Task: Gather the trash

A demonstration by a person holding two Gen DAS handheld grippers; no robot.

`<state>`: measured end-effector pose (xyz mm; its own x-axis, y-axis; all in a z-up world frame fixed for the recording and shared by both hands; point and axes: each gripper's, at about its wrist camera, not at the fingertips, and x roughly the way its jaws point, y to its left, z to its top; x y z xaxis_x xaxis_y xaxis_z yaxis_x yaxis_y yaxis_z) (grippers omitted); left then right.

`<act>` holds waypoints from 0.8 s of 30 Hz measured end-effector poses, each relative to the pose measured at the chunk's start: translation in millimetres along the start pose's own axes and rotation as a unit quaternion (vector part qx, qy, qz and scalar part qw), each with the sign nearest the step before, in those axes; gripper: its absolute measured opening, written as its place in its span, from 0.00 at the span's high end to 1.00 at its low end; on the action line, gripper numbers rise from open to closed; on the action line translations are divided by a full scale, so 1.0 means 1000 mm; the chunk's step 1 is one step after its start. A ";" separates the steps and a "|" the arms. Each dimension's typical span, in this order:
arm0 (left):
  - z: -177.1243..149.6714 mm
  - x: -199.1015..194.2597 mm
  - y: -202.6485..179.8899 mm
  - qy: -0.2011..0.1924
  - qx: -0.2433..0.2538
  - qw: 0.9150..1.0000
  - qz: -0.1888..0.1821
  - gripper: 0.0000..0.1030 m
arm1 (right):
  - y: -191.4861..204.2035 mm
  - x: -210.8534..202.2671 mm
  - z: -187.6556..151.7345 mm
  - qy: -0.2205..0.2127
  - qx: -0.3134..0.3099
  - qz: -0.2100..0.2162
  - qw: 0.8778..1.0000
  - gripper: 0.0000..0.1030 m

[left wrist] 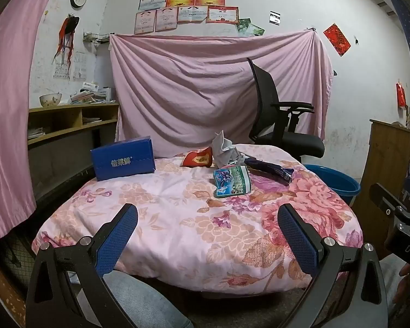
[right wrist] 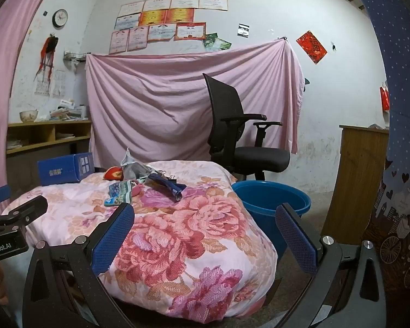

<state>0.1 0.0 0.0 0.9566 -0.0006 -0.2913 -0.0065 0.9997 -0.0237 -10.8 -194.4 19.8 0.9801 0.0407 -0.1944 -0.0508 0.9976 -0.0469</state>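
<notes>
Crumpled wrappers, four that I can count, lie heaped on the floral quilted tabletop (left wrist: 155, 218): green-blue packet (left wrist: 231, 181), red packet (left wrist: 197, 158), grey wad (left wrist: 223, 149), dark navy wrapper (left wrist: 270, 169). Both the left gripper (left wrist: 207, 242) and the right gripper (right wrist: 205, 242) hover with fingers spread, empty. Only the right view fully shows the round blue plastic basin (right wrist: 273, 199).

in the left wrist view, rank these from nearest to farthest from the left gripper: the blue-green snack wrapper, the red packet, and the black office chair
From the left gripper:
1. Blue-green crumpled snack wrapper, on the floral cover, slightly right of centre.
2. Red packet, farther back, beside the grey crumpled paper.
3. Black mesh office chair, behind the covered surface, to the right.
</notes>
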 end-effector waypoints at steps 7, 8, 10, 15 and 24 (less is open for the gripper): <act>0.000 0.000 0.000 0.000 -0.001 1.000 0.000 0.02 | 0.001 0.000 0.000 0.001 -0.002 0.000 1.000 0.00; 0.000 0.000 0.000 0.000 0.000 1.000 0.000 0.02 | 0.001 0.000 0.000 0.001 -0.002 0.000 1.000 0.00; 0.000 0.000 0.000 0.000 -0.001 1.000 0.000 0.02 | 0.001 0.000 0.000 0.001 -0.002 0.000 1.000 0.00; 0.000 0.000 0.000 -0.001 -0.001 1.000 0.000 0.02 | 0.001 0.001 0.000 0.001 -0.002 0.000 1.000 0.00; 0.000 0.000 0.000 -0.001 -0.001 1.000 0.000 0.02 | 0.001 0.002 -0.001 0.001 -0.002 0.000 1.000 0.00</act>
<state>0.0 0.1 0.0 0.9570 -0.0010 -0.2901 -0.0067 0.9996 -0.0256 -9.0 -193.1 18.5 0.9796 0.0402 -0.1969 -0.0510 0.9974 -0.0501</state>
